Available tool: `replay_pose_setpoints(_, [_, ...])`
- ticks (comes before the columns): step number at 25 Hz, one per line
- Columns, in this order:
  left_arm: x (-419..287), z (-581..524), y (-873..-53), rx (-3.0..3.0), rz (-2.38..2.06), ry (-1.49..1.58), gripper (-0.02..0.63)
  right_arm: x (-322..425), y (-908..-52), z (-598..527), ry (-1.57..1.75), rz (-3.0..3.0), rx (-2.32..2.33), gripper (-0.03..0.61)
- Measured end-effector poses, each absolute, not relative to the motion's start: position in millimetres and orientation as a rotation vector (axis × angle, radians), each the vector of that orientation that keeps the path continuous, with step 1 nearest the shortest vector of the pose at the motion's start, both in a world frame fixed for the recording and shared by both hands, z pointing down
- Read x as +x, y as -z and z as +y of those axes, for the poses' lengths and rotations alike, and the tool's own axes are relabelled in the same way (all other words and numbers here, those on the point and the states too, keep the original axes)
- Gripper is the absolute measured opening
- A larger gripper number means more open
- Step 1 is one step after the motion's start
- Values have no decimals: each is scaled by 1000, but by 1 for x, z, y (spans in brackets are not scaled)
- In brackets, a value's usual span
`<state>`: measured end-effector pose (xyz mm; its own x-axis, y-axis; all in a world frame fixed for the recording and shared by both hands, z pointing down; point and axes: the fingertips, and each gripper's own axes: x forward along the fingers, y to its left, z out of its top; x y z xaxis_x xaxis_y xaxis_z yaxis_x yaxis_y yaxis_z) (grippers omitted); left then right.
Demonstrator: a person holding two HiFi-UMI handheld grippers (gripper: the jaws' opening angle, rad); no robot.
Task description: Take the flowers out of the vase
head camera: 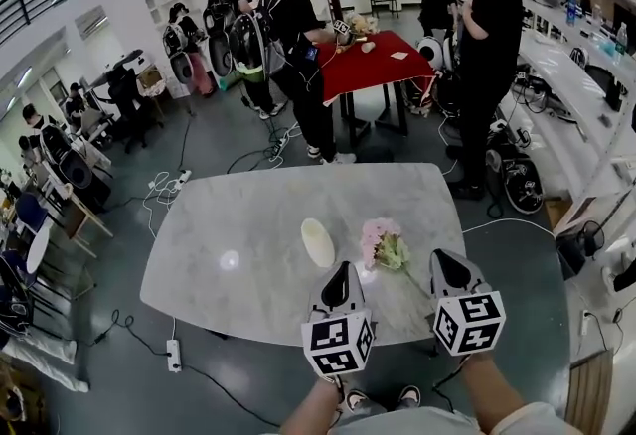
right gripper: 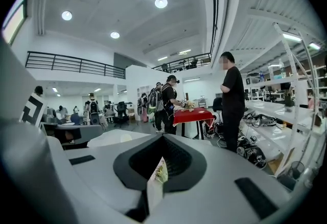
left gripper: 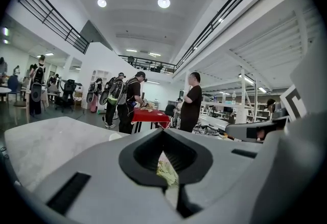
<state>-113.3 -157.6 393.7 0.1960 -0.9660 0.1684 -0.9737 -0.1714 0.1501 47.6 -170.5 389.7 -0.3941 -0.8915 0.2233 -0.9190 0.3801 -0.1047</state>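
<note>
Flowers (head camera: 382,244) by vase (head camera: 318,242), stem part-hidden; L hand-held gripper (head camera: 343,270), R one (head camera: 444,260) pressed together.

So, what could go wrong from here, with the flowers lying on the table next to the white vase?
1. The flowers lie between the two shut grippers, with the stem pointing toward the right gripper. Moving that gripper sideways might sweep them toward the near edge of the table.
2. The vase sits just ahead of the left gripper. A forward push could knock it over or send it sliding.
</note>
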Motion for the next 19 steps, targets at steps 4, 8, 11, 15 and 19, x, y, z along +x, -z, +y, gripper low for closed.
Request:
replay_pose_setpoints(4, [-108, -159, -395, 2241, -1874, -59, 5, 50, -389, -175, -322, -2520, 1630, 15])
replay_pose_setpoints(8, [-105, -157, -393, 2239, -1877, -63, 5, 50, -390, -175, -344, -2531, 1607, 15])
replay_pose_setpoints(11, [-103, -156, -392, 2244, -1876, -64, 5, 47, -391, -174, -351, -2540, 1588, 15])
replay_pose_setpoints(15, [-104, -155, -395, 2241, -1872, -64, 5, 41, -394, -173, -360, -2546, 1565, 15])
replay_pose_setpoints(19, [-105, -154, -393, 2238, -1864, -64, 5, 36, -392, -171, -367, -2544, 1549, 15])
